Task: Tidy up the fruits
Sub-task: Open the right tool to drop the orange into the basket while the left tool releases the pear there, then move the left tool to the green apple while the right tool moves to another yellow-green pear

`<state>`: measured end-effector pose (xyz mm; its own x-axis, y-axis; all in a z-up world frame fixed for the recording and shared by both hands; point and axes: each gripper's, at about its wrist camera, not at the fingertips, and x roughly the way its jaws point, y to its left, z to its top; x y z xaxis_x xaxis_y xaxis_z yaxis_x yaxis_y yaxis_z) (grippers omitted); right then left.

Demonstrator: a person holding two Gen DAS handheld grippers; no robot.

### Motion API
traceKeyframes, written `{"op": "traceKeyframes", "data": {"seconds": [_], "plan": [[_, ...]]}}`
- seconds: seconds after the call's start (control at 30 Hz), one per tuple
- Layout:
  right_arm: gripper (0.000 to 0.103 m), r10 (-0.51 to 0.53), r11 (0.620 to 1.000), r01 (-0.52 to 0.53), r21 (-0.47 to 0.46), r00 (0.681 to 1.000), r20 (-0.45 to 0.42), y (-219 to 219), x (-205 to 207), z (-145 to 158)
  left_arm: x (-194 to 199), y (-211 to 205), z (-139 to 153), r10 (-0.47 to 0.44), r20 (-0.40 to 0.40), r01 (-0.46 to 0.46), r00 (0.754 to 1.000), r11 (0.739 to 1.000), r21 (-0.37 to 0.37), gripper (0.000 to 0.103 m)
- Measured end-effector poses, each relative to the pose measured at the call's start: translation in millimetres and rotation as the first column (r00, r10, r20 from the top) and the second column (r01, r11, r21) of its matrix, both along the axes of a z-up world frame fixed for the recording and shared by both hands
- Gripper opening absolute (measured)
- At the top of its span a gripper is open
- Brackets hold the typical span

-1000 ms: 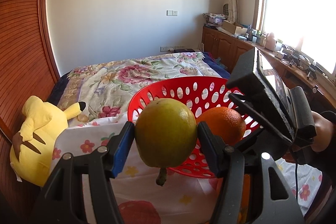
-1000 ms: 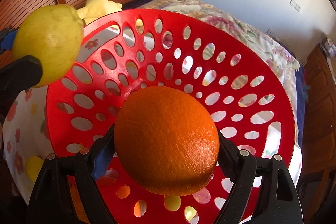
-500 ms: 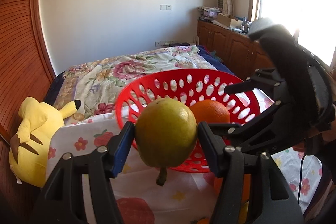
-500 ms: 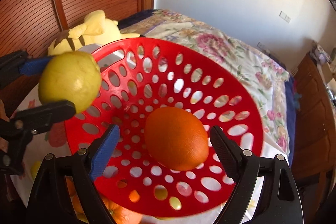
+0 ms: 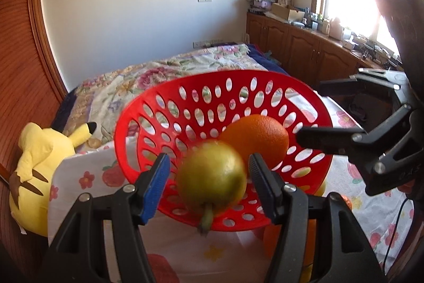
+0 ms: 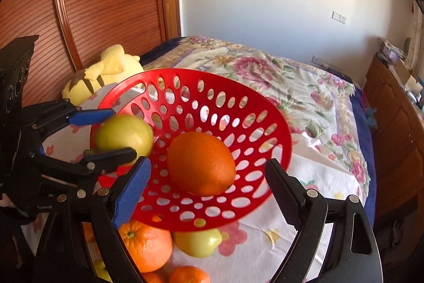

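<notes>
A red perforated basket point(image 5: 312, 102) point(image 6: 267, 110) stands on the flowered cloth. A large orange point(image 5: 255, 139) point(image 6: 201, 163) lies inside it. My left gripper point(image 5: 209, 177) is open, and a blurred yellow-green fruit point(image 5: 212, 175) with a stem sits between its fingers at the basket's near rim, apart from both pads. The right wrist view shows this fruit point(image 6: 124, 135) at the basket's left rim between the left gripper's fingers point(image 6: 111, 154). My right gripper point(image 6: 209, 190) is open and empty, drawn back from the orange.
Loose fruit lies in front of the basket: an orange point(image 6: 145, 246), a yellow-green fruit point(image 6: 198, 243) and a small orange point(image 6: 189, 275). A yellow plush toy point(image 5: 39, 169) lies left by the wooden headboard. Wooden cabinets point(image 5: 304, 52) line the right wall.
My right gripper opened, left the orange in the basket and drew back. My left gripper brought the yellow-green fruit to the basket's rim and opened around it.
</notes>
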<state>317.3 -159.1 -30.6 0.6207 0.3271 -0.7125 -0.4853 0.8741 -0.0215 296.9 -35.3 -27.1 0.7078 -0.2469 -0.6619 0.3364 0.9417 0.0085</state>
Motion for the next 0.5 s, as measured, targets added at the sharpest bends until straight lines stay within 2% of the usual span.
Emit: {"op": "traceKeyframes", "data": {"seconds": [0.23, 0.5], "plan": [[0.090, -0.024, 0.999, 0.023, 0.047, 0.999, 0.033, -17.0, -22.3, 3.7, -19.9, 3.0, 16.9, 0.007, 0.042, -0.006, 0.999, 1.000, -0.028, 0.061], [0.090, -0.052, 0.993, 0.042, 0.108, 0.994, 0.092, -20.8, -73.9, 11.6, -77.6, 25.3, 17.6, 0.034, 0.076, -0.031, 0.997, 0.999, -0.040, 0.065]]}}
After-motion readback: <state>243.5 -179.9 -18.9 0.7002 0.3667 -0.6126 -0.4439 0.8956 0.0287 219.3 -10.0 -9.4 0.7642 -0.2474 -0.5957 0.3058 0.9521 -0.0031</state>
